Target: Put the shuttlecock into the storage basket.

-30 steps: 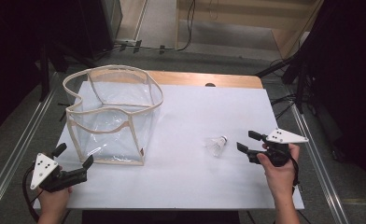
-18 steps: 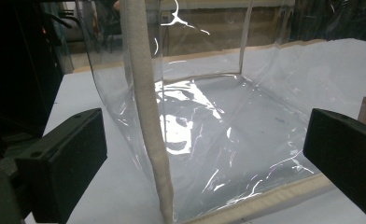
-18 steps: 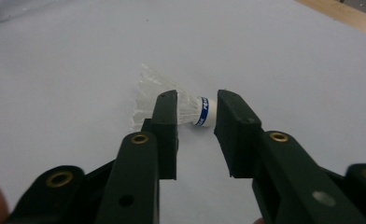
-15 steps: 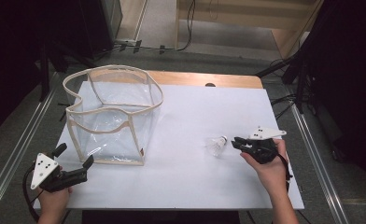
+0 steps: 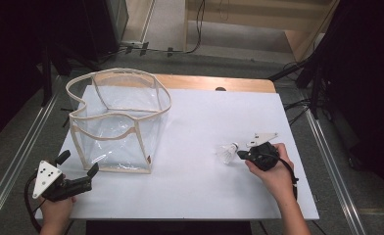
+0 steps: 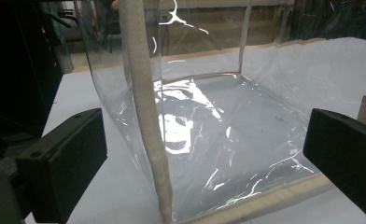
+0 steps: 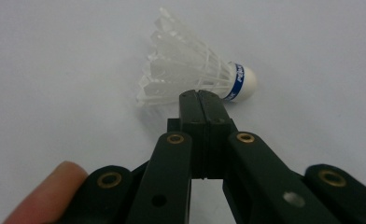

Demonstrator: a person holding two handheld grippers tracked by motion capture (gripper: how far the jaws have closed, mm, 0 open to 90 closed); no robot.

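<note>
A: The right gripper (image 7: 200, 100) is seen with jaws pressed together, empty, tips just beside the shuttlecock (image 7: 195, 65), which lies on the table (image 5: 204, 196).

B: Noted. It could be nudged and rolled away. The left gripper (image 5: 77, 169), jaws apart, is held near the clear bag (image 5: 116, 117), well apart from the shuttlecock.

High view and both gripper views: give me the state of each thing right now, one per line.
Clear bag: upright, mouth open, nothing visible inside.
Shuttlecock: lying on its side on the white table, cork toward the right gripper, not gripped.
Left gripper: open, near the bag's front corner, holding nothing.
Right gripper: jaws pressed together, tips just short of the shuttlecock.
</note>
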